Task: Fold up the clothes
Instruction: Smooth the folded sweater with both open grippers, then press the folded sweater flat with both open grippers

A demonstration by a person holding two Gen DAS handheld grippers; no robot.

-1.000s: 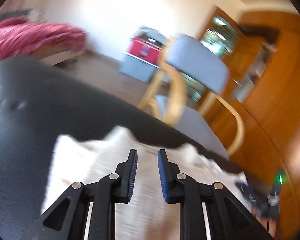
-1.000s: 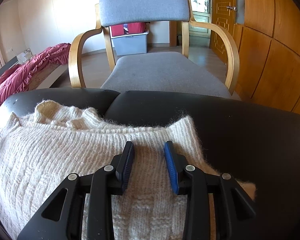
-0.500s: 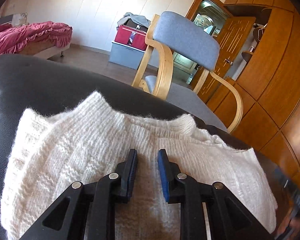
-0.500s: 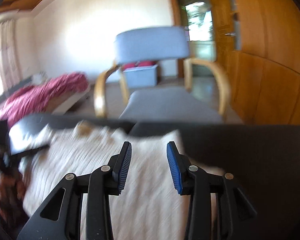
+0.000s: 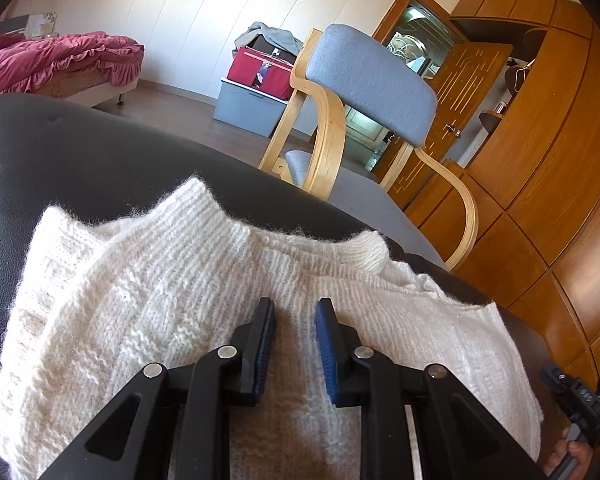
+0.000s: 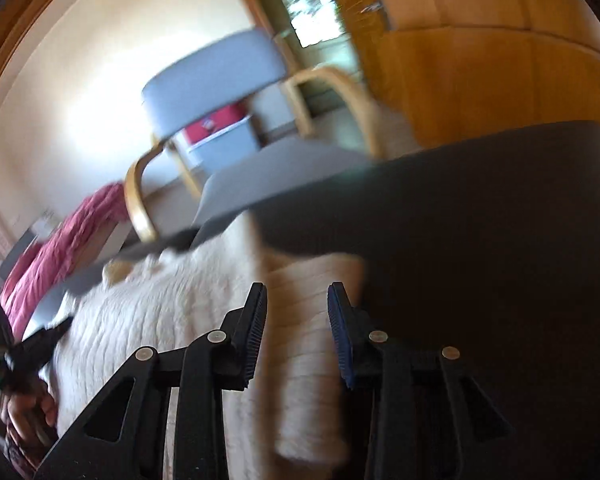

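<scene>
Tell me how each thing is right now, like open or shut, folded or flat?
Left gripper: open, nothing held, over the sweater.
Right gripper: open, nothing held, view blurred.
Cream knit sweater: lying rumpled on the black cushion, not neatly folded.
Grey armchair: upright, nobody in it.
Wooden door: open.
Red blanket: bunched on the bed.
Red storage box: clothes piled on top.

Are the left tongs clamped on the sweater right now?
No. The left tongs stand open above the white sweater, with knit showing in the gap between the blue pads.
</scene>
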